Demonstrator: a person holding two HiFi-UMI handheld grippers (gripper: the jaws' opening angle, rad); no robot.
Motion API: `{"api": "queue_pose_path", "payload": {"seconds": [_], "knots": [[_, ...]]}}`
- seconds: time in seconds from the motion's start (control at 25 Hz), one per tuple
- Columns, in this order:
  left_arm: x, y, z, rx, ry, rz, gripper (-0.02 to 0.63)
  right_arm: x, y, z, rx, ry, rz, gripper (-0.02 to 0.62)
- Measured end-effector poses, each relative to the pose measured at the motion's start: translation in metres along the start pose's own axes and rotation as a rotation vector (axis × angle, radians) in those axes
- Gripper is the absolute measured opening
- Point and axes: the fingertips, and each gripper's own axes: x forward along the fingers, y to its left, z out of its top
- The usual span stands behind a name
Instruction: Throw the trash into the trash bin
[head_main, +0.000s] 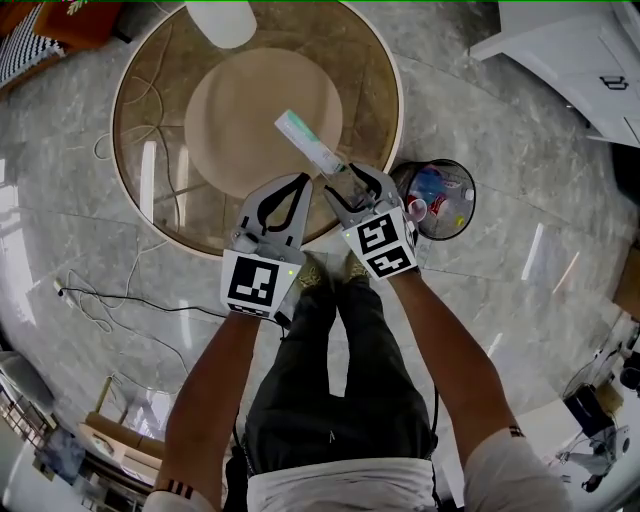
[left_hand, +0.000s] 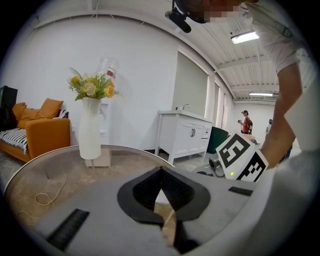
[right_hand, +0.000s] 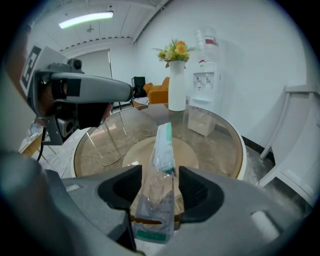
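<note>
A long clear plastic wrapper (head_main: 308, 140) with green print lies on the round glass table (head_main: 160, 120), near its front edge. My right gripper (head_main: 352, 172) is at the wrapper's near end. In the right gripper view the wrapper (right_hand: 161, 165) runs between the jaws, which stand apart with a gap on each side, so my right gripper (right_hand: 160, 170) is open. My left gripper (head_main: 303, 180) hovers just left of it over the table's edge, shut with nothing in it; its tips meet in the left gripper view (left_hand: 161, 170). The black trash bin (head_main: 471, 205) stands on the floor right of the table, with trash inside.
A white vase (head_main: 222, 20) with flowers (left_hand: 90, 127) stands at the table's far side. A thin cable (head_main: 100, 300) trails over the marble floor at the left. White cabinets (head_main: 580, 60) are at the upper right. An orange sofa (left_hand: 37, 132) is beyond the table.
</note>
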Motion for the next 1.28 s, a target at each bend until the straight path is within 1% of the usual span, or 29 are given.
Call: {"api": "queue_pose_path", "payload": {"seconds": [0.16, 0.2, 0.24, 0.44, 0.52, 0.64, 0.8, 0.96, 1.12, 1.28], "knots": [[0.001, 0.001, 0.0, -0.004, 0.001, -0.001, 0.0, 0.001, -0.002, -0.001, -0.001, 0.011, -0.008, 0.224], [0.002, 0.0, 0.001, -0.005, 0.0, -0.002, 0.0, 0.001, -0.003, -0.001, -0.004, 0.014, -0.011, 0.208], [0.002, -0.001, 0.001, -0.005, 0.0, -0.004, 0.0, 0.001, -0.003, -0.001, -0.008, 0.016, -0.012, 0.167], [0.0, -0.004, 0.001, -0.009, -0.003, -0.002, 0.0, -0.002, -0.004, -0.001, -0.002, 0.003, -0.02, 0.125], [-0.002, -0.003, -0.001, -0.009, -0.002, -0.001, 0.0, -0.004, -0.005, 0.003, 0.004, -0.021, -0.03, 0.093], [-0.005, -0.002, -0.004, -0.012, 0.0, 0.003, 0.0, -0.004, -0.004, 0.005, -0.009, -0.031, -0.037, 0.066], [-0.007, -0.004, -0.006, -0.022, 0.006, -0.002, 0.0, -0.005, -0.001, 0.005, -0.023, -0.031, -0.036, 0.067], [-0.008, -0.006, -0.004, -0.022, 0.001, -0.005, 0.0, -0.011, -0.003, 0.009, -0.029, -0.056, -0.041, 0.069], [-0.007, -0.008, -0.003, -0.019, -0.001, -0.013, 0.0, -0.019, -0.003, 0.022, -0.008, -0.111, -0.05, 0.069], [-0.001, -0.018, 0.001, -0.006, -0.008, -0.033, 0.0, -0.035, -0.006, 0.034, 0.015, -0.174, -0.074, 0.069]]}}
